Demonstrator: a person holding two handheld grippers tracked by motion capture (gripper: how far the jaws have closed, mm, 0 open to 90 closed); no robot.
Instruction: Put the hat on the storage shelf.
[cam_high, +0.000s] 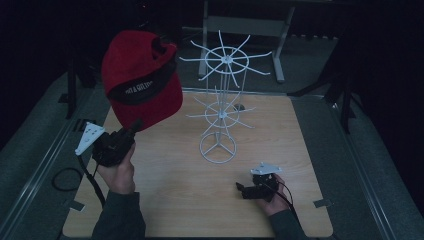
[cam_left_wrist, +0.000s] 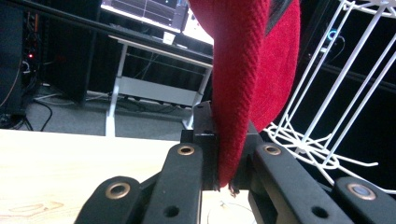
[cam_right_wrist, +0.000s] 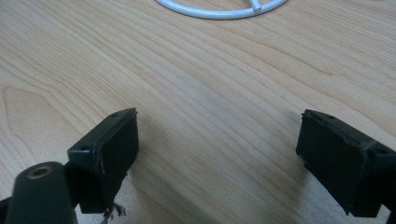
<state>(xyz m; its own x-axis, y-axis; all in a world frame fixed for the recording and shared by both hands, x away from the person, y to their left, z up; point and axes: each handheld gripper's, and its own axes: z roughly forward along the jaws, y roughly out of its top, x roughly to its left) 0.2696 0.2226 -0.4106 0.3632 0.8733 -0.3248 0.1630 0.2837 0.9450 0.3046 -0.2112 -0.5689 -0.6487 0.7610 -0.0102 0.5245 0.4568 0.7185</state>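
A red cap (cam_high: 140, 75) with a black band hangs in the air above the table's left side, its brim pointing down. My left gripper (cam_high: 134, 126) is shut on the brim's edge and holds the cap up. In the left gripper view the red fabric (cam_left_wrist: 243, 84) is pinched between the two black jaws. To the cap's right stands a white wire rack (cam_high: 223, 95) with two tiers of spokes on a ring base. My right gripper (cam_high: 239, 189) rests low over the wood near the front right, open, with nothing between its pads (cam_right_wrist: 116, 149).
The wooden table (cam_high: 170, 190) carries the rack's ring base (cam_right_wrist: 219, 7) near its middle. Grey padded borders and metal rails run along both sides. A desk frame and monitors stand behind the table in the dark.
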